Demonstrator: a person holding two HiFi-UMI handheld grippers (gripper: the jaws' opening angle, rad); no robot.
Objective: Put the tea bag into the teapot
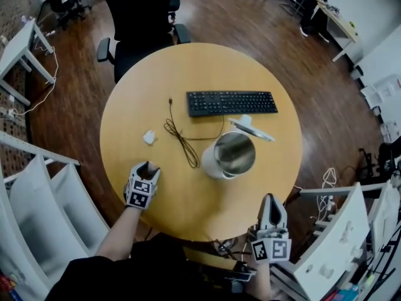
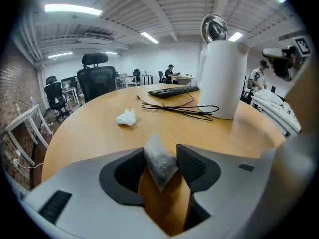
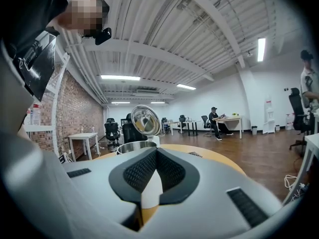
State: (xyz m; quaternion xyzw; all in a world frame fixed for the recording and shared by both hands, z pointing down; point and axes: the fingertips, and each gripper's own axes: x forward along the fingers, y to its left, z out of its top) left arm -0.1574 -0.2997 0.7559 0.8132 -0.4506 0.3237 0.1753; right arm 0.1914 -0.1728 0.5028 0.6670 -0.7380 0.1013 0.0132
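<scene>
Tea bag is sitting unclamped between the parted jaws of the left gripper; right gripper is hovering closed, empty; the lift into the teapot is remaining.

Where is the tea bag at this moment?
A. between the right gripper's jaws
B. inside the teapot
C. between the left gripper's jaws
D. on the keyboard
C: the left gripper view shows the tea bag standing between the parted jaws of the left gripper, with the teapot well ahead of it.
</scene>
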